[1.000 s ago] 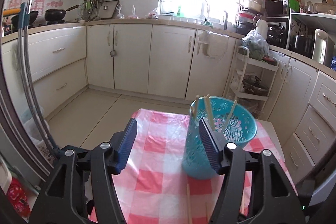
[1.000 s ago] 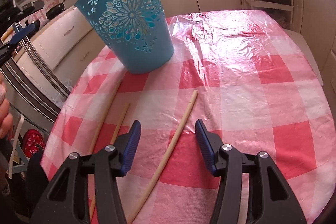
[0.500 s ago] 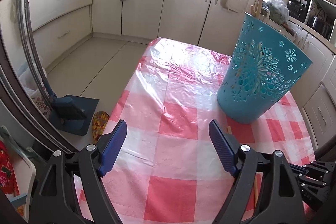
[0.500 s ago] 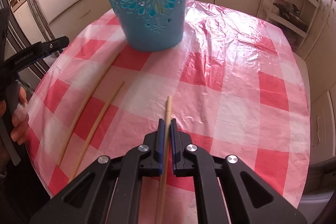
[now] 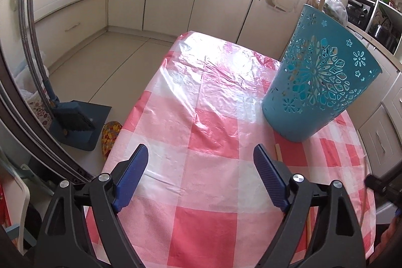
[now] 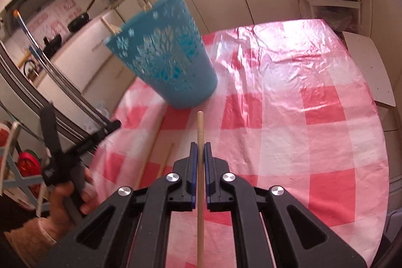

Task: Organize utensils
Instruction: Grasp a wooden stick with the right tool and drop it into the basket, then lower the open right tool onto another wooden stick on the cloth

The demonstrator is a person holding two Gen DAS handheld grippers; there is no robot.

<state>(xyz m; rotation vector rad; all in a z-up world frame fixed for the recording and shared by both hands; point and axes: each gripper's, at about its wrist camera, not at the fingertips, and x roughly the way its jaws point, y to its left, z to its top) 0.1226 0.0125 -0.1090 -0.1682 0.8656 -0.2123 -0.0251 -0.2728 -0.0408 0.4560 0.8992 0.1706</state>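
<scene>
The right gripper [image 6: 198, 152] clenches a light, stiff, smooth chopstick [image 6: 200, 127] near its tip, so it may pivot, while the left gripper's [image 5: 201, 162] fingers are opening, empty.

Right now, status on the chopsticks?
Right gripper shut on chopstick; left gripper opening, empty. Two chopsticks left on table. Basket path clear.

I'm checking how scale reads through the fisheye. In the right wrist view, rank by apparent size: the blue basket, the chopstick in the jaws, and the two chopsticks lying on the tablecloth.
1. blue basket, largest.
2. held chopstick, looks longest of the sticks, but it is nearest the camera, so this is unsure.
3. two loose chopsticks, partly hidden; they look alike, so unranked.
</scene>
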